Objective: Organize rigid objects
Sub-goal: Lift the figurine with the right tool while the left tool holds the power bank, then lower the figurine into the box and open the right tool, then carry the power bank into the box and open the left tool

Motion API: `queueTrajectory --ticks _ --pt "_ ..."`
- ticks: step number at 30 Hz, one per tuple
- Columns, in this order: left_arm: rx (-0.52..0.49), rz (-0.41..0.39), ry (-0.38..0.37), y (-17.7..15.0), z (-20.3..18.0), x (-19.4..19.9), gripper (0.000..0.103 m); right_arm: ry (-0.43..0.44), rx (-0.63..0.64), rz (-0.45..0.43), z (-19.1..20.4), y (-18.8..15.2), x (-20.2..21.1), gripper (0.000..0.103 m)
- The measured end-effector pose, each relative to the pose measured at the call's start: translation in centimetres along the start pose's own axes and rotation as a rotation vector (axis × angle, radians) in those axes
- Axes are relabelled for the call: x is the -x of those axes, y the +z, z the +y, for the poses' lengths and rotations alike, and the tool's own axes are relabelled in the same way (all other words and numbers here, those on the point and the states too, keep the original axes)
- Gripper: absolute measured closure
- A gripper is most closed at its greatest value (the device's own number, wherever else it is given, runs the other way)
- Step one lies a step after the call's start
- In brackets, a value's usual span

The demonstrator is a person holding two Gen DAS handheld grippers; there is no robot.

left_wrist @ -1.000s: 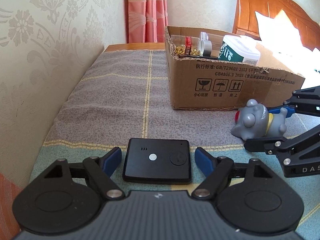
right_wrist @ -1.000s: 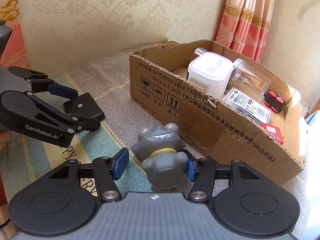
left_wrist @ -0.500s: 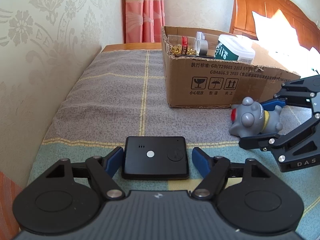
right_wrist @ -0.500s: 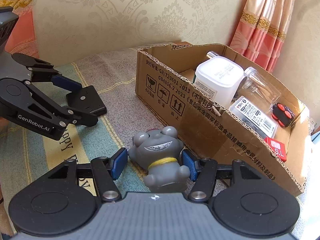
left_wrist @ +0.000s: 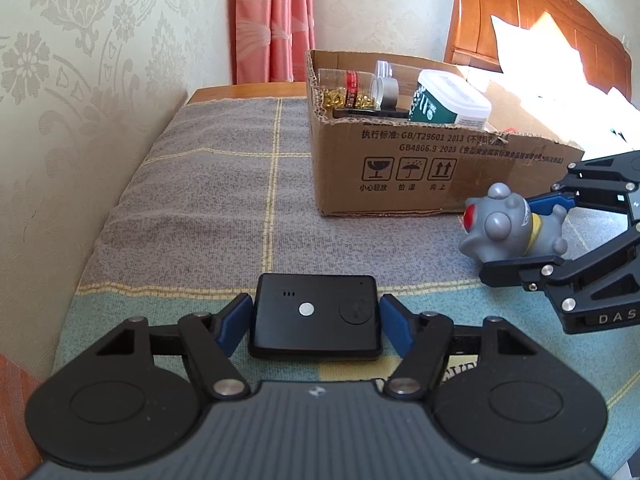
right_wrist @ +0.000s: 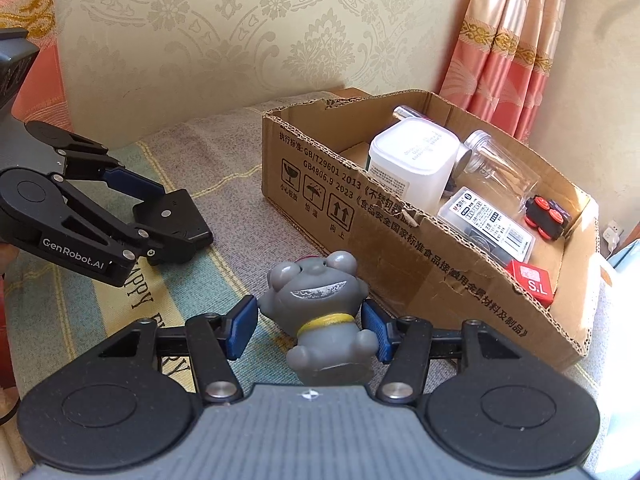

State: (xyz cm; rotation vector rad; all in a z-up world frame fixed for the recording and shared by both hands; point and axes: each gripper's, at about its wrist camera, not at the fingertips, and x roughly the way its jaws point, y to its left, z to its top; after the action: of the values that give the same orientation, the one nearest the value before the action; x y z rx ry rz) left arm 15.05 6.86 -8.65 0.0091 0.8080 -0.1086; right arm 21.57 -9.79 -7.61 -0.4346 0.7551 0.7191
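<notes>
A flat black box point(left_wrist: 316, 320) lies on the striped bedspread point(left_wrist: 224, 208). My left gripper point(left_wrist: 315, 304) straddles it, its jaws closing, and both blue pads touch the box's sides. The same left gripper point(right_wrist: 160, 224) and black box point(right_wrist: 176, 216) show in the right wrist view. A grey toy bear point(right_wrist: 316, 292) with a yellow collar sits tilted between the pads of my right gripper point(right_wrist: 310, 312), which is closing on it and pressing its head and arm. The left wrist view shows this grey toy bear point(left_wrist: 500, 224) in the right gripper point(left_wrist: 516, 236), just in front of the cardboard box point(left_wrist: 400, 184).
The open cardboard box point(right_wrist: 400, 256) holds a white tub point(right_wrist: 412, 160), a clear jar point(right_wrist: 496, 164), a labelled packet point(right_wrist: 488, 220), a black piece with red buttons point(right_wrist: 546, 216) and a red cube point(right_wrist: 532, 284). A wall runs along the bedspread's left side. A wooden headboard point(left_wrist: 540, 20) stands behind.
The left jaws have narrowed onto the black box's sides. The grey toy bear has turned face-up between the right pads and shifted slightly toward the cardboard box.
</notes>
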Motion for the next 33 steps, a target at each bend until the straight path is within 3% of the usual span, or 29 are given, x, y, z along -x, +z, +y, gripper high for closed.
queueTrajectory --ticks 15,21,26,27,29,30,33 --pt "-0.024 -0.037 -0.038 1.8 -0.7 3.1 0.034 -0.055 -0.024 -0.086 -1.2 1.3 5.8 0.041" --pt "-0.030 -0.077 -0.041 3.2 -1.0 3.9 0.034 -0.135 -0.050 -0.136 -3.8 2.7 7.0 0.041" --pt "-0.037 -0.107 -0.029 4.3 -1.2 4.4 0.034 -0.239 -0.100 -0.144 -6.1 4.3 5.6 0.040" --pt "-0.041 -0.113 -0.027 4.5 -1.2 4.5 0.034 -0.248 -0.116 -0.136 -6.7 4.6 5.0 0.037" --pt "-0.044 -0.124 -0.022 5.0 -1.3 4.7 0.034 -0.254 -0.152 -0.143 -7.0 4.6 4.5 0.011" --pt "-0.046 -0.127 -0.022 5.2 -1.3 4.7 0.034 -0.235 -0.165 -0.159 -7.0 4.4 4.6 0.004" --pt "-0.052 -0.135 -0.017 5.9 -1.4 4.8 0.034 -0.211 -0.170 -0.184 -6.2 3.9 5.2 0.000"
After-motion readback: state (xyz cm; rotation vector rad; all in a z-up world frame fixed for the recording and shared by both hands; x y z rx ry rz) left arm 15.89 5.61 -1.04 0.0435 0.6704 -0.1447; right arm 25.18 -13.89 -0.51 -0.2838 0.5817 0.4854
